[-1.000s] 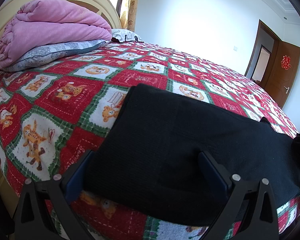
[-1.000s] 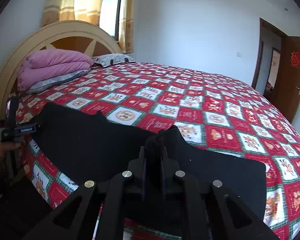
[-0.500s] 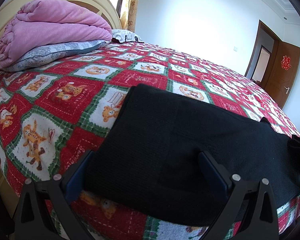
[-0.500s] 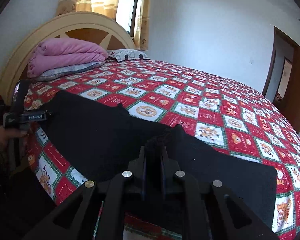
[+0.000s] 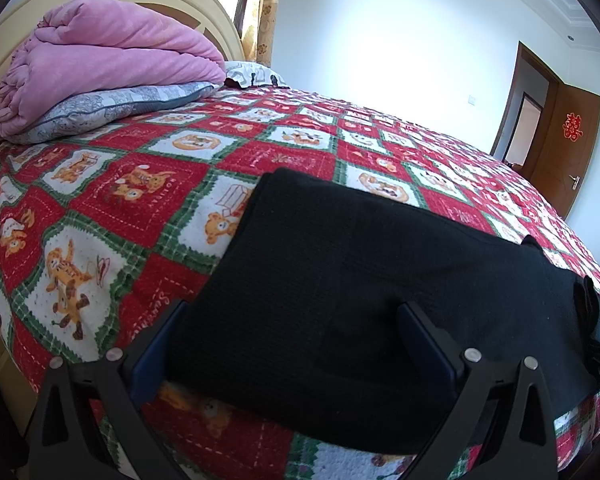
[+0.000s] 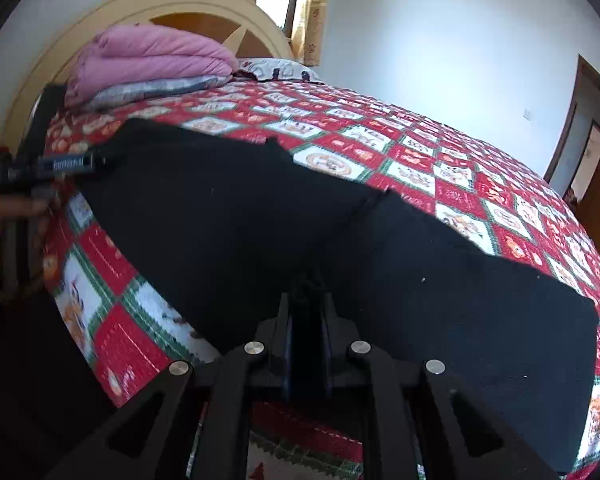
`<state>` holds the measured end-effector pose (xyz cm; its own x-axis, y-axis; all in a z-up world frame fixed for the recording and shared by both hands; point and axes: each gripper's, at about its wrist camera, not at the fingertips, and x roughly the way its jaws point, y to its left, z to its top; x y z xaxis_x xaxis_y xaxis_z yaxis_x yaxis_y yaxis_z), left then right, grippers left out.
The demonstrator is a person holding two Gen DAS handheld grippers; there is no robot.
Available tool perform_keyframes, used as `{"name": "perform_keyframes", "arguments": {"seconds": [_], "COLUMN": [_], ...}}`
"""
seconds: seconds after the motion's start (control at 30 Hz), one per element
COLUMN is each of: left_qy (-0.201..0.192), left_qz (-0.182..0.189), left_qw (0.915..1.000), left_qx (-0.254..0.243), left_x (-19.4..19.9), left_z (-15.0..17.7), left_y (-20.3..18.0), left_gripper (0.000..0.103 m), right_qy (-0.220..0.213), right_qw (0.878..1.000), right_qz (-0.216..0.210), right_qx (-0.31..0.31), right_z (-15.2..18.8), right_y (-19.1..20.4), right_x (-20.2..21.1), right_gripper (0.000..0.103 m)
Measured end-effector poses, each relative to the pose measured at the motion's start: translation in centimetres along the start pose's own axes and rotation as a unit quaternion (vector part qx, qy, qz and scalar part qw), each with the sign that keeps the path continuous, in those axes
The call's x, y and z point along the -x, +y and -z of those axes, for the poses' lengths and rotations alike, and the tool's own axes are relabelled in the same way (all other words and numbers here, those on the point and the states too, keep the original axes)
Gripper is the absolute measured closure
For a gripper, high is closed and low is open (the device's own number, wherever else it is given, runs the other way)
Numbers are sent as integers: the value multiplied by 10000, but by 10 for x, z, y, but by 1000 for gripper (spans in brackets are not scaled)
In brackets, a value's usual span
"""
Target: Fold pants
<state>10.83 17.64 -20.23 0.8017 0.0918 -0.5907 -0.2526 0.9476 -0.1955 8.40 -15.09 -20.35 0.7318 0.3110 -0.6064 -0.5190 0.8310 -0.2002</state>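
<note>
Pants (image 6: 340, 264) of black cloth lay spread along the near edge of the bed, and the right gripper (image 6: 306, 292) was clenched on a pinched-up fold of them, its two fingers almost together with the dark fabric bunched between the pads. From that fold a crease ran up and away across the cloth toward its far edge. The right wrist view alone showed the whole length of the garment, from the wide end at the right to the narrower end at the left, where the other tool's body (image 6: 56, 166) and the person's hand (image 6: 4, 216) around its handle stood just beside the cloth. The left wrist view showed what that one could not: the left gripper (image 5: 288, 320) was released, its blue-padded fingers (image 5: 424, 344) standing wide apart to either side of the pants (image 5: 360, 280), over the cloth's near end, and whether the pads touched the fabric could not be told. Under the garment lay a red, green and white quilt (image 5: 112, 200) printed with orange bears. At the head of the bed both views showed a folded pink duvet (image 5: 100, 56) on a grey patterned pillow (image 5: 112, 106), before a cream arched headboard (image 6: 204, 4). A brown door (image 5: 564, 148) stood open at the far right.
</note>
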Motion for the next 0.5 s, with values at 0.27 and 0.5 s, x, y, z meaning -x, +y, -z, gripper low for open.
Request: {"name": "perform_keyframes", "arguments": {"seconds": [0.27, 0.5], "left_qy": [11, -19], "left_qz": [22, 37], "left_qw": [10000, 10000], "left_qx": [1, 38], "left_x": [0, 1], "left_z": [1, 2], "left_y": [0, 1], "left_gripper": [0, 0], "right_qy": [97, -382], "right_qw": [9999, 9941], "right_qz": [-100, 390], "right_qx": [27, -937], "right_z": [-7, -6], "right_y": [-14, -95], "right_x": [18, 78], "right_gripper": [55, 55]}}
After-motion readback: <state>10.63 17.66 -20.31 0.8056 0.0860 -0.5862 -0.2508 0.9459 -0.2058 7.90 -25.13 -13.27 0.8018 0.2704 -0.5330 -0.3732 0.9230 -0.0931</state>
